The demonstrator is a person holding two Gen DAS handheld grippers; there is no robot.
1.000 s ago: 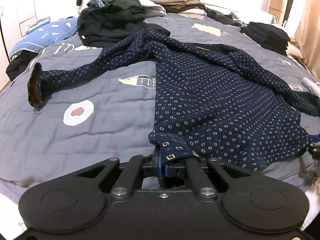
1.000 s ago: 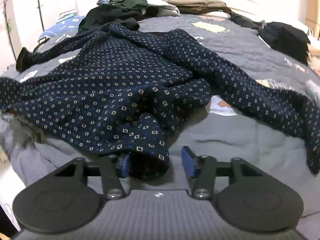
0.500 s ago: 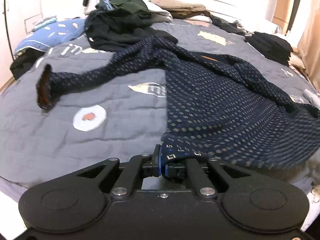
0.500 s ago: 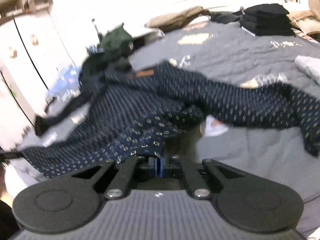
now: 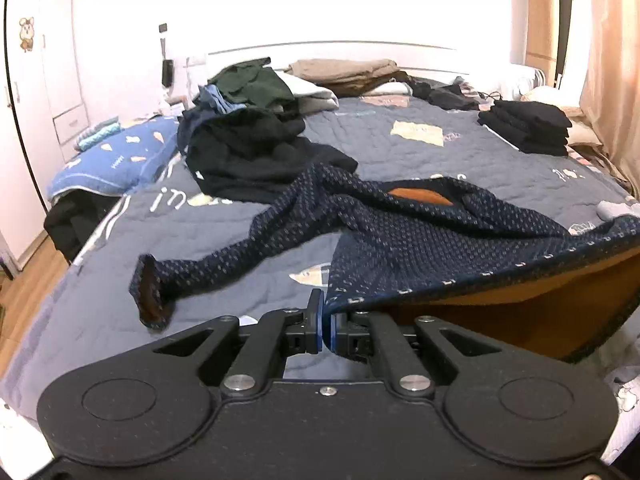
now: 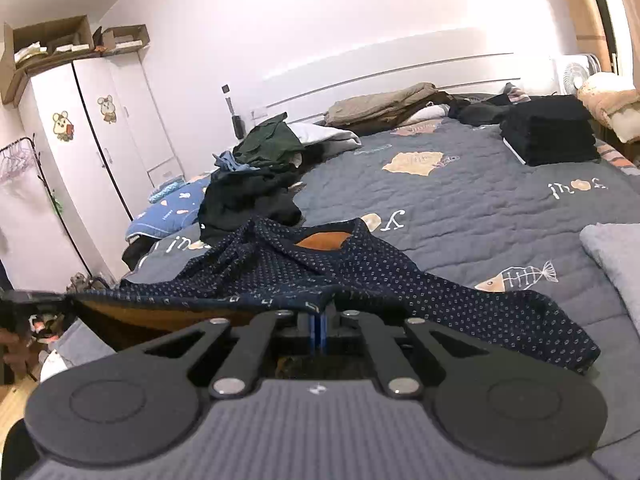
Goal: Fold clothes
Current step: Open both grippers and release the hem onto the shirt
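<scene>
While both claws, left claw (image 5: 325,322) and right claw (image 6: 317,326), pinch the dotted navy sweater's (image 5: 420,232) hem: folding unstarted; black stack (image 6: 550,130) finished.

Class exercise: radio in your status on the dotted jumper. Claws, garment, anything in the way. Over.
Left claw and right claw shut on jumper hem. Hem lifted, stretched between them; sleeves on bed. Loose clothes pile close behind the collar. Over.

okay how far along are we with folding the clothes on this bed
Done: a folded black stack sits at the bed's far right. In hand: both the left gripper and right gripper pinch the patterned navy top by its hem. Left: the unfolded dark heap.
</scene>
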